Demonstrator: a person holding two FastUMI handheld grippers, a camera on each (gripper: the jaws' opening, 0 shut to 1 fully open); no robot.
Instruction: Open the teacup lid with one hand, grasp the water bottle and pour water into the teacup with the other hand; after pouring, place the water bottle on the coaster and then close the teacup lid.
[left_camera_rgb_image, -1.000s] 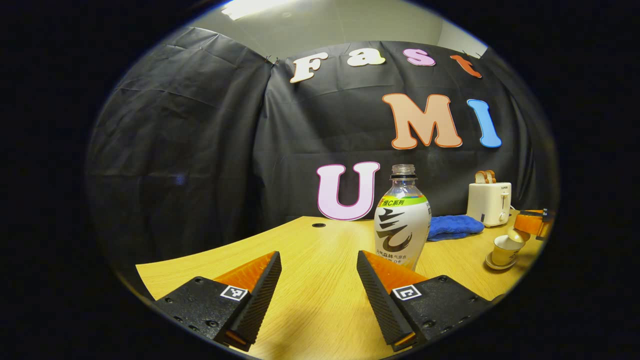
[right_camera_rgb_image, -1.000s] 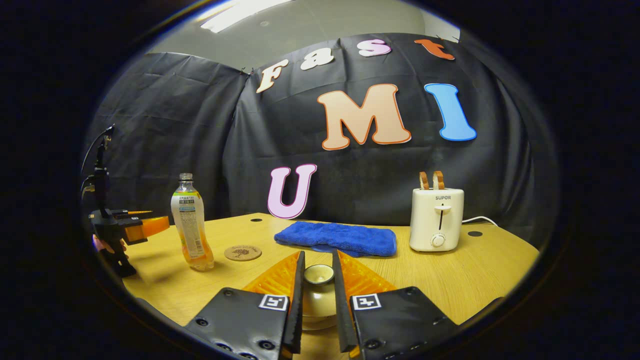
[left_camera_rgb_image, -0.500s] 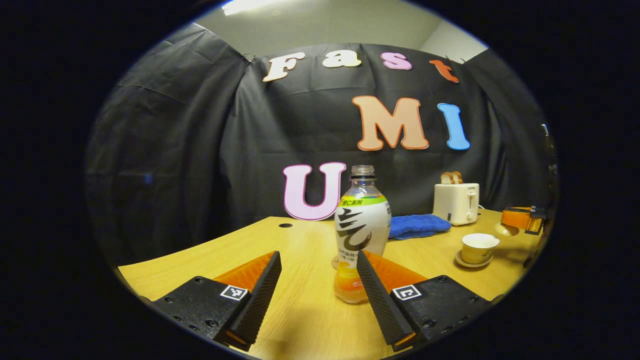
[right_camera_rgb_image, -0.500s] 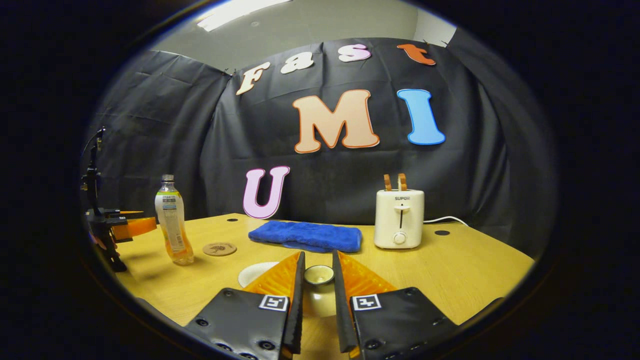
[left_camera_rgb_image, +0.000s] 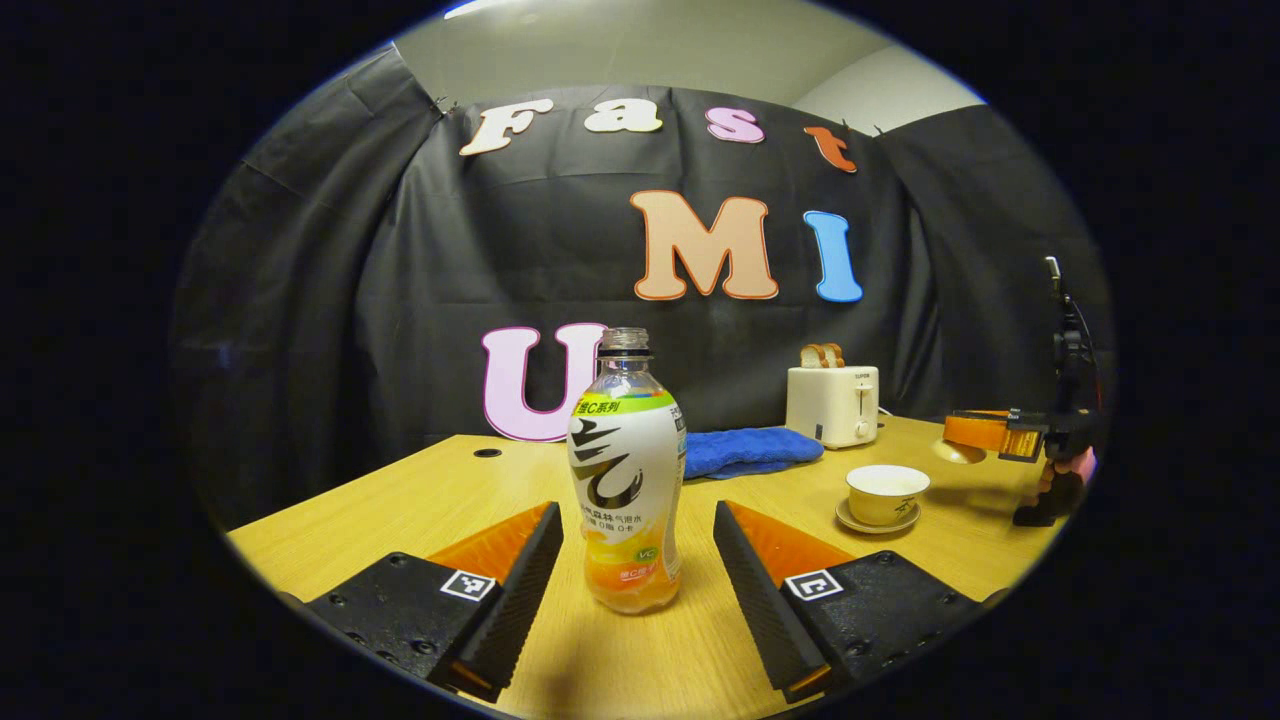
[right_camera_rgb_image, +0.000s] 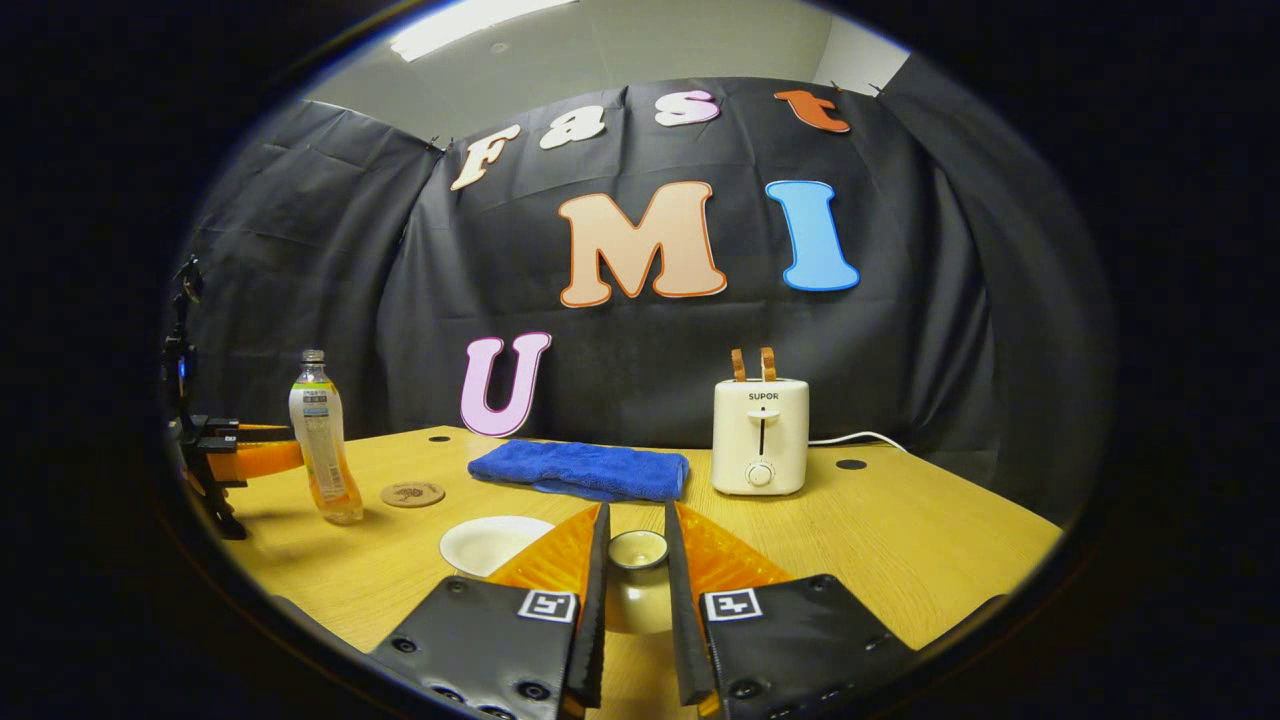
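Left gripper (left_camera_rgb_image: 638, 520) is held wide open around the upright water bottle (left_camera_rgb_image: 627, 470), untouched by either finger.
Teacup lid (right_camera_rgb_image: 638, 549) is clamped by the right gripper (right_camera_rgb_image: 636, 552); the uncovered teacup (left_camera_rgb_image: 887, 494) stands on the table (left_camera_rgb_image: 420, 500), the coaster (right_camera_rgb_image: 412, 494) beside the bottle.
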